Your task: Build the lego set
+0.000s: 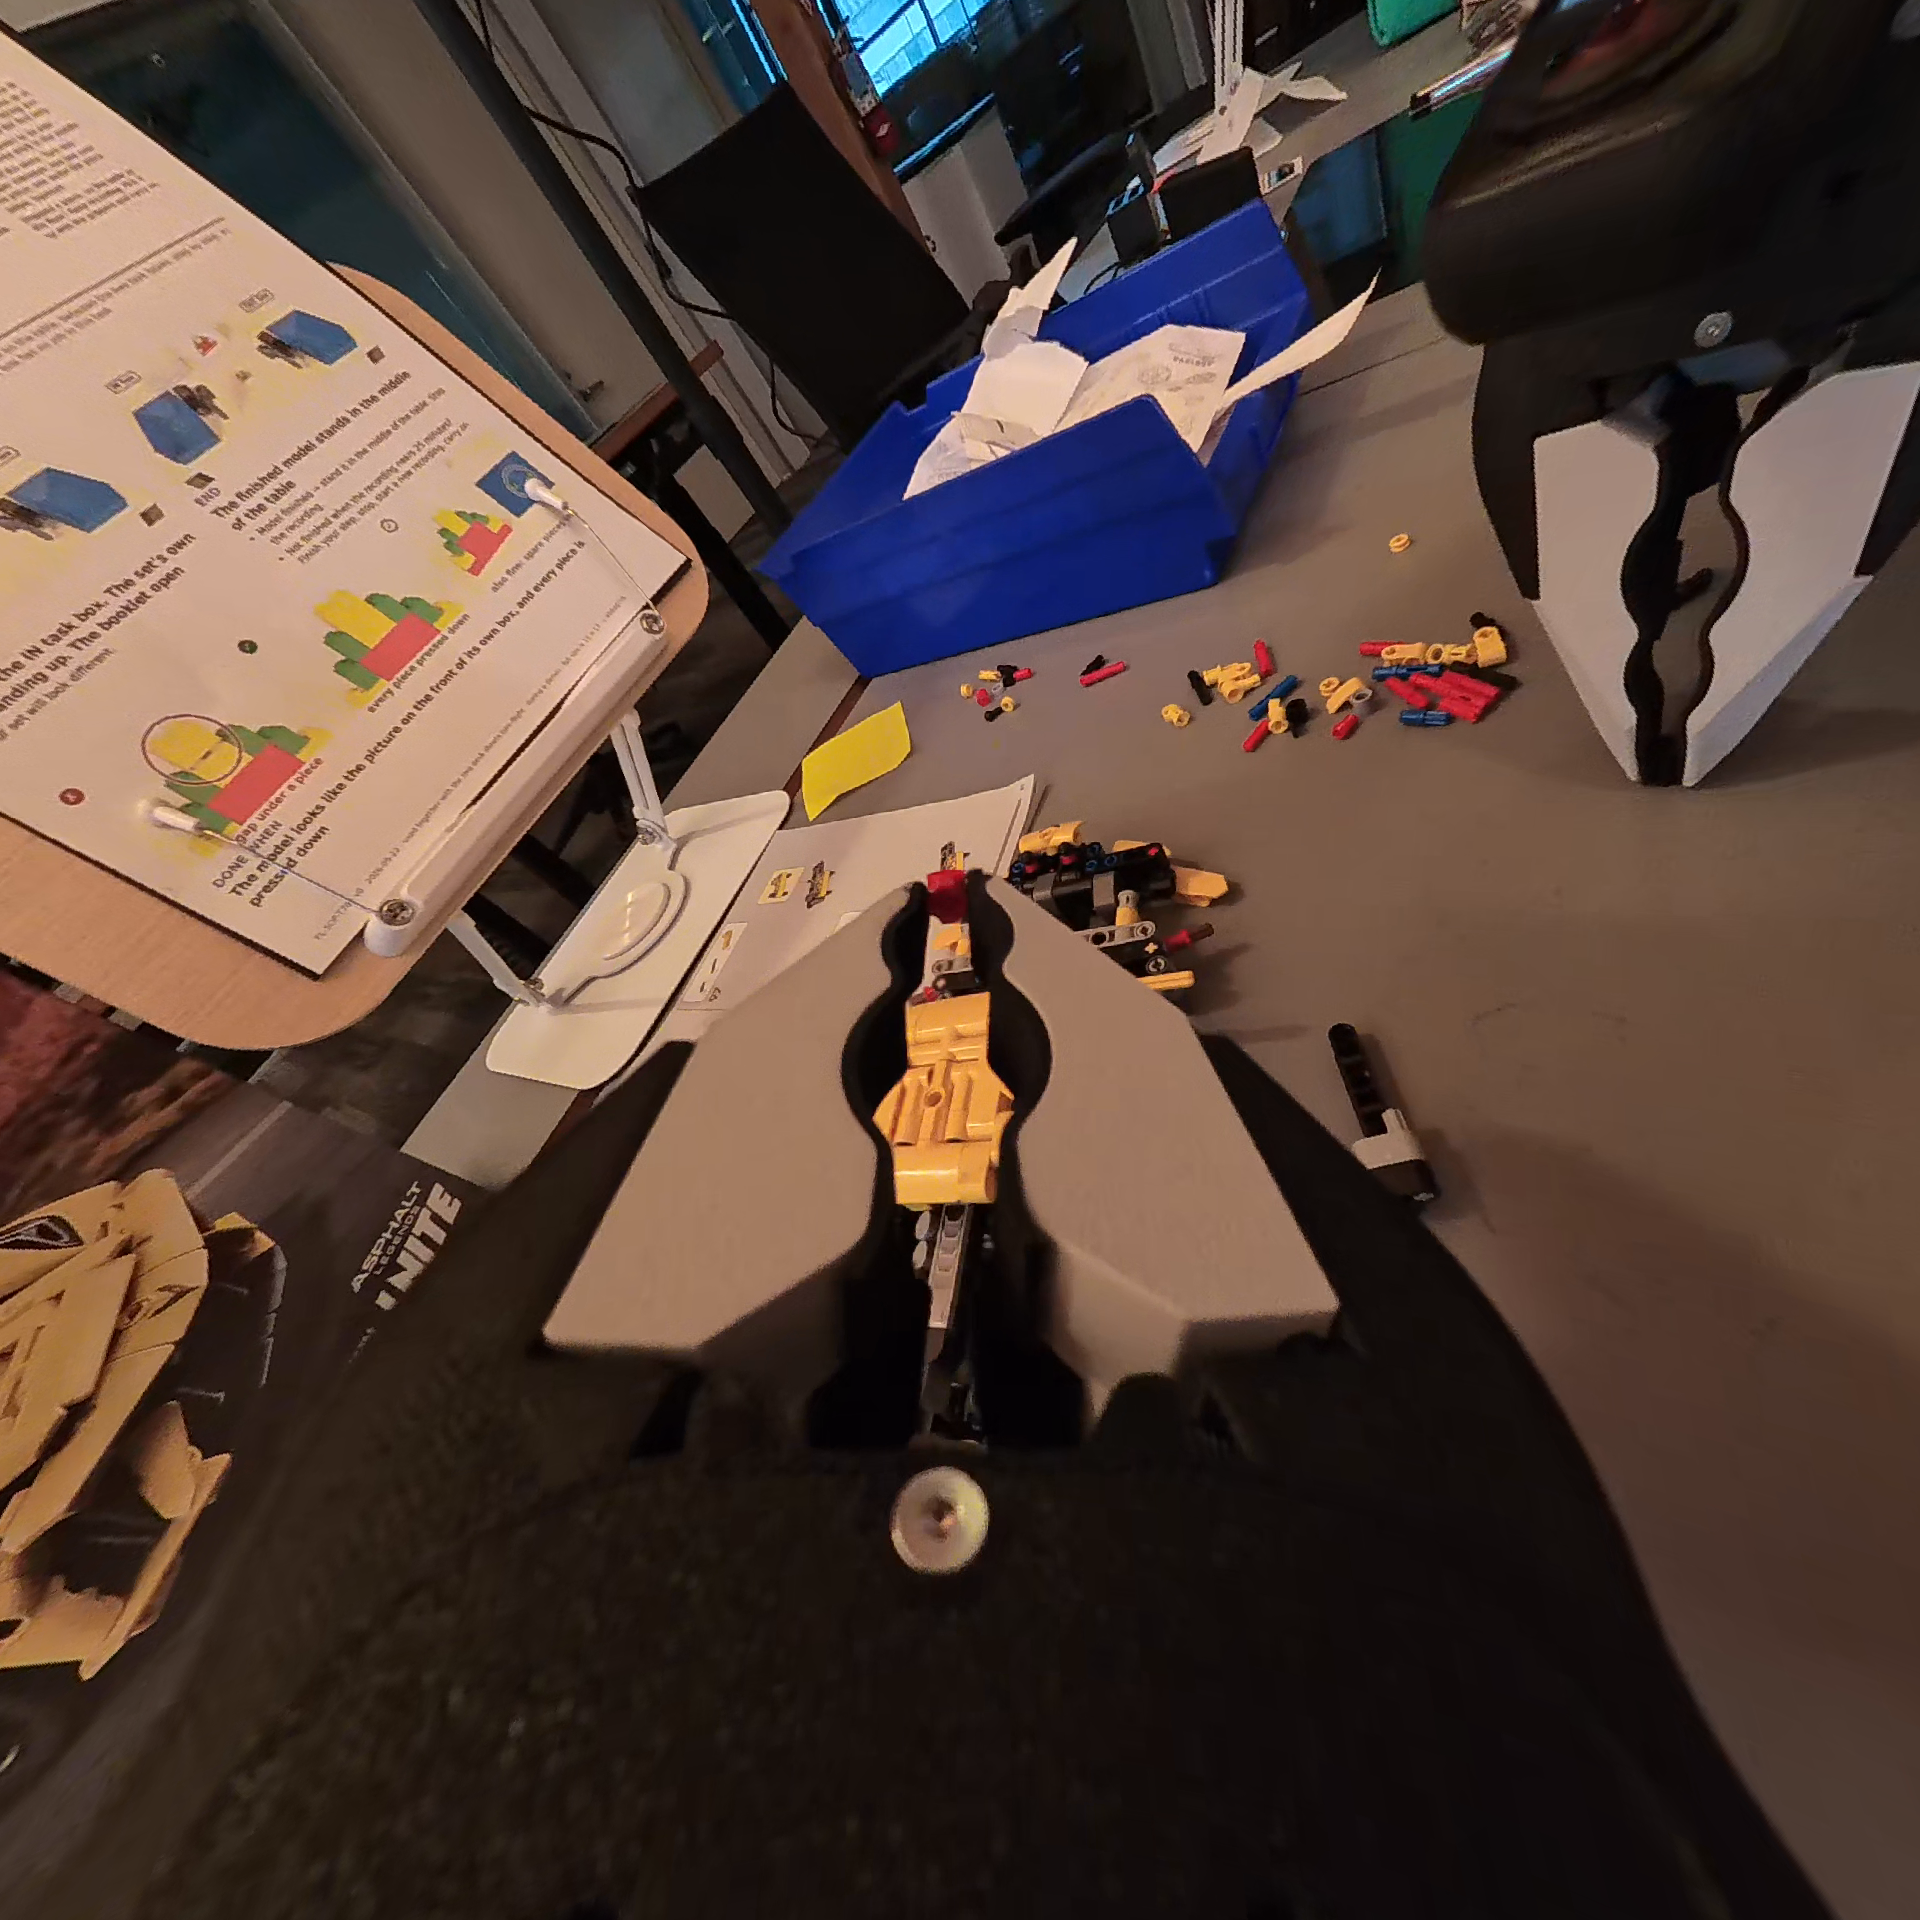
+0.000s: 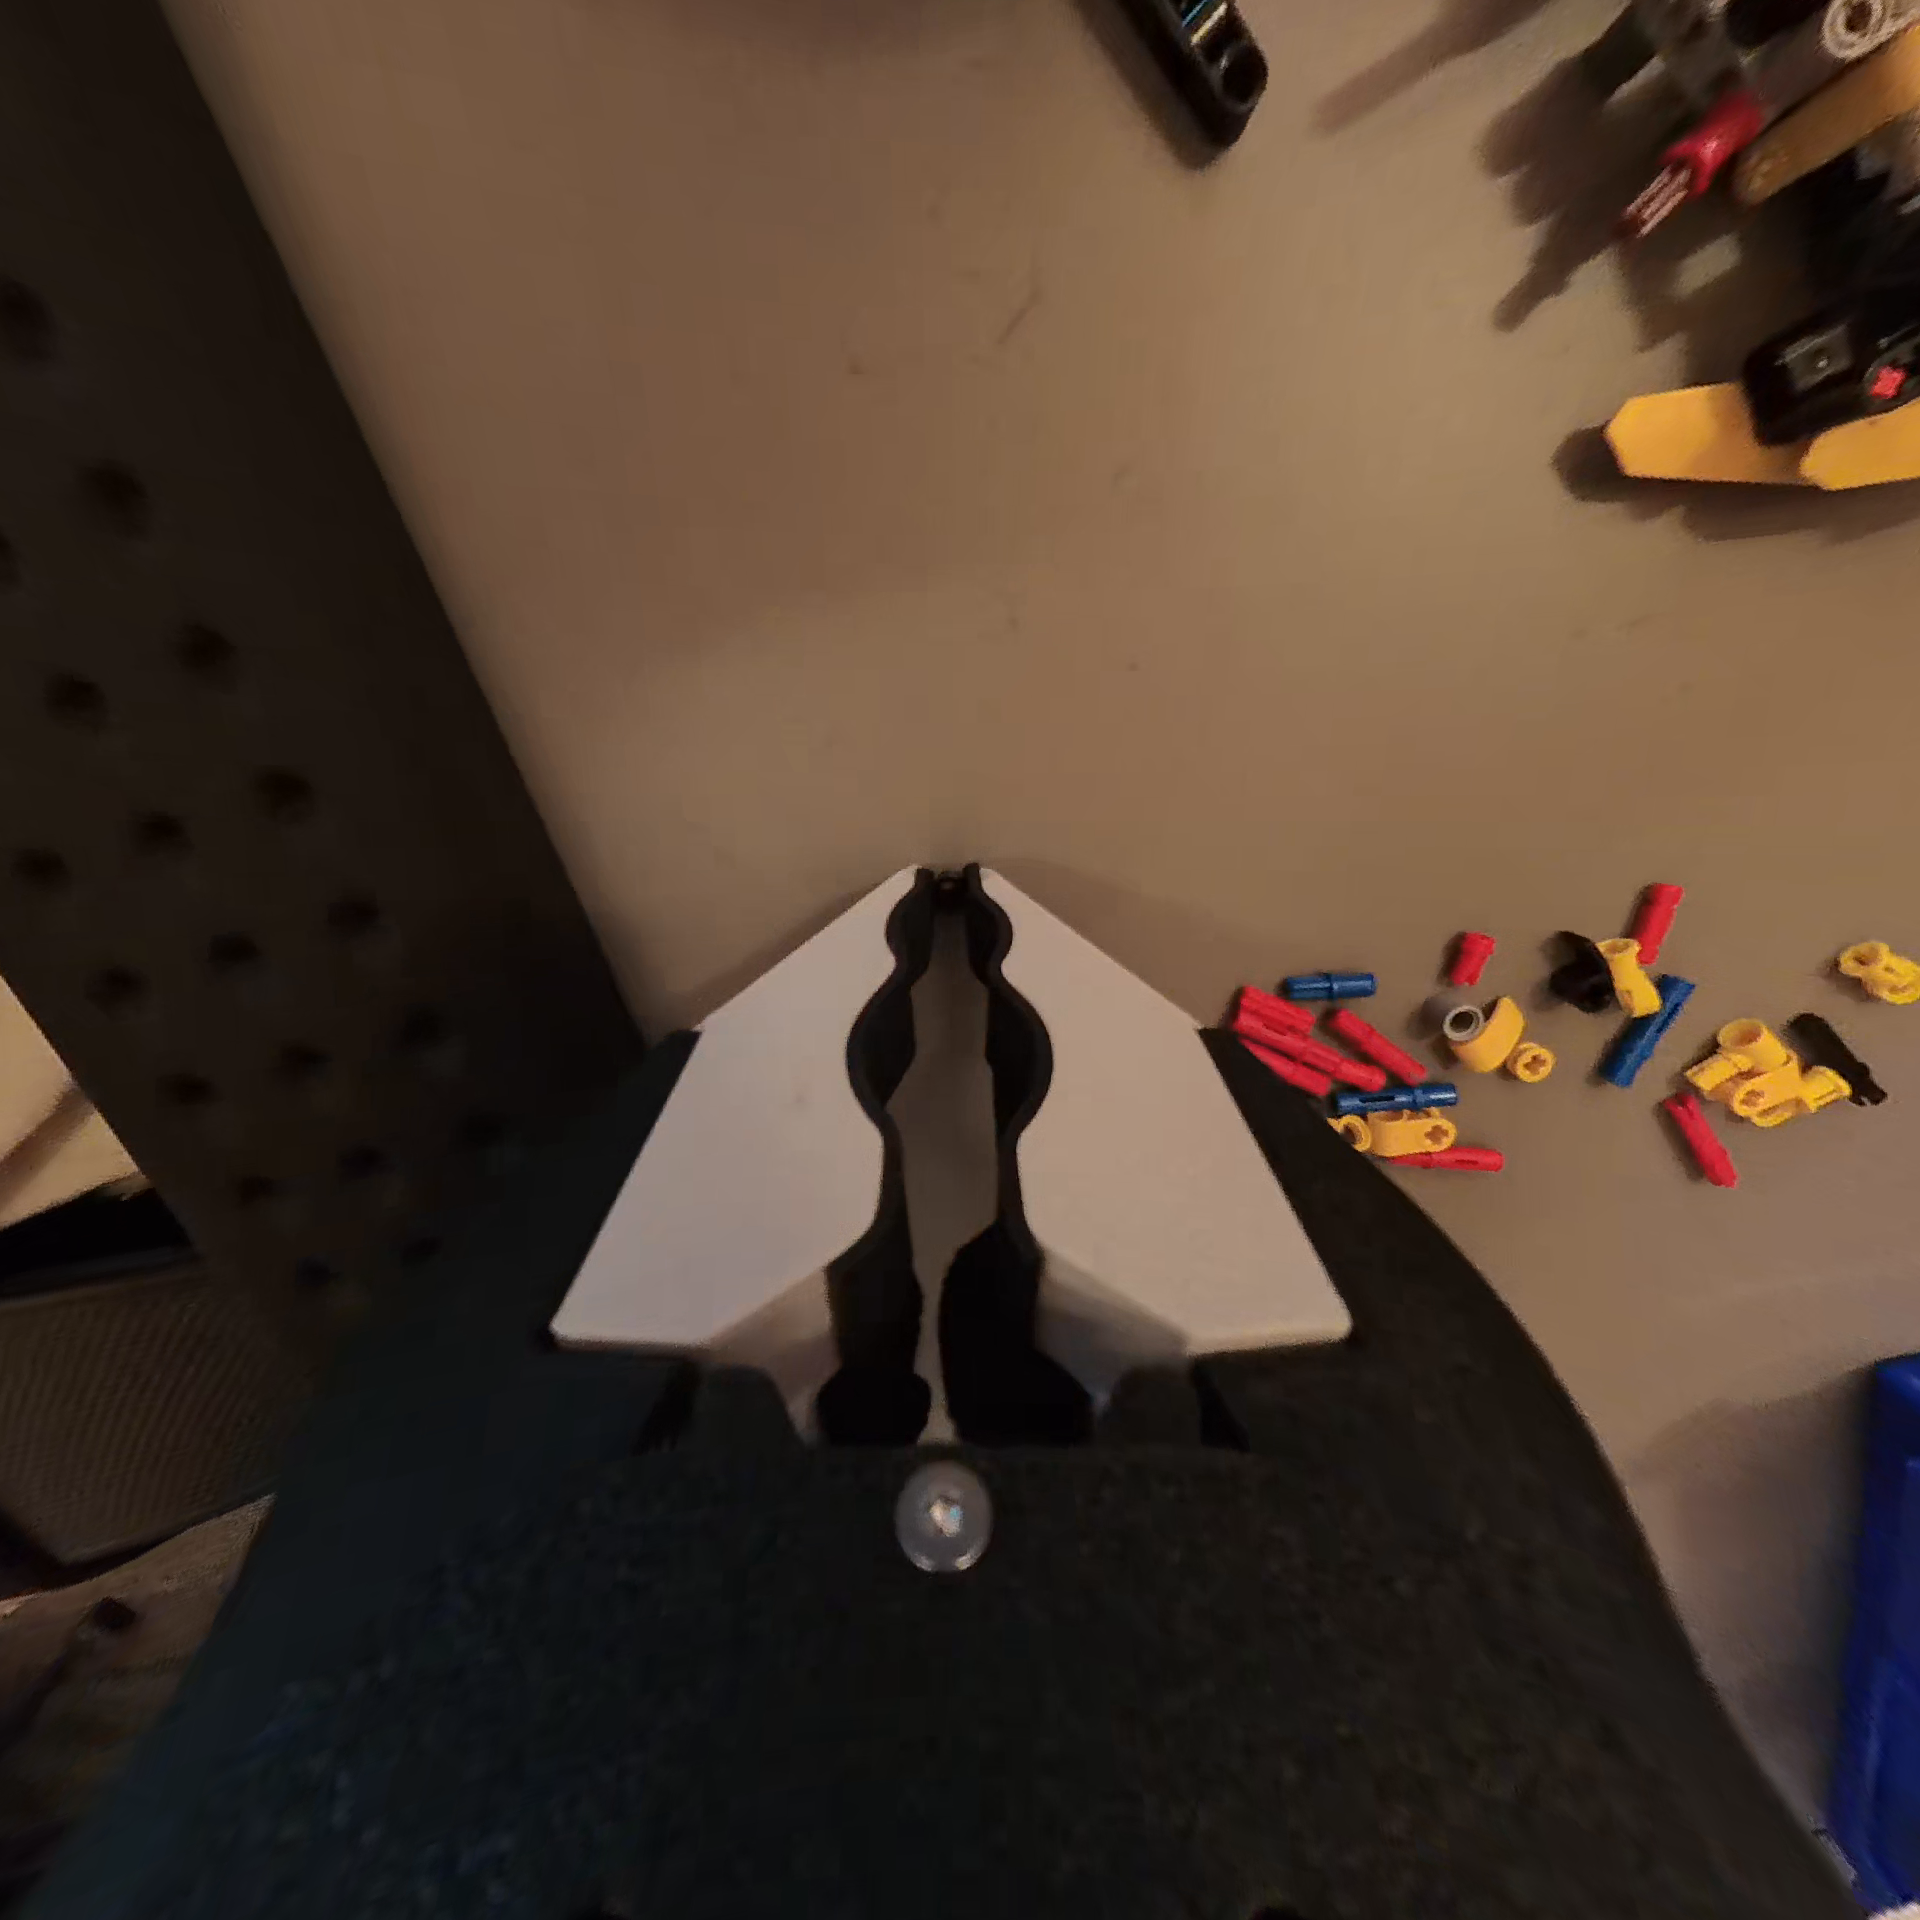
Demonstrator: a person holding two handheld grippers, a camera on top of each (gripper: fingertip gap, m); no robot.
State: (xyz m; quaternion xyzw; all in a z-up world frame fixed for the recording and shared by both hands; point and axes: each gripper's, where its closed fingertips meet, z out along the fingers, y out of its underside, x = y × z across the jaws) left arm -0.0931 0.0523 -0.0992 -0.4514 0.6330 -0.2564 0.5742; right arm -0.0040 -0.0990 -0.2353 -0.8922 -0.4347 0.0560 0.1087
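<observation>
Squeezing a yellow lego piece [image 1: 943, 1117] in my left gripper [image 1: 948, 896], I am holding it above the counter [image 1: 1558, 1039]. My right gripper [image 2: 945, 875] is pinching something tiny and dark; its fingers [image 2: 914, 935] are almost touching.

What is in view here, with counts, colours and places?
Lego sub-assembly: one, yellow, grey and red, clamped in left gripper.
Partial model: one, black and yellow, table centre.
Loose pins and connectors: many, red, blue, yellow, black, scattered behind it.
Black beam: one, right of left gripper.
Bin: one, blue, holding papers.
Instruction sheet: one, on stand, left.
Set box: one, near left.
Left gripper: shut.
Right gripper: tips pinching something tiny.
</observation>
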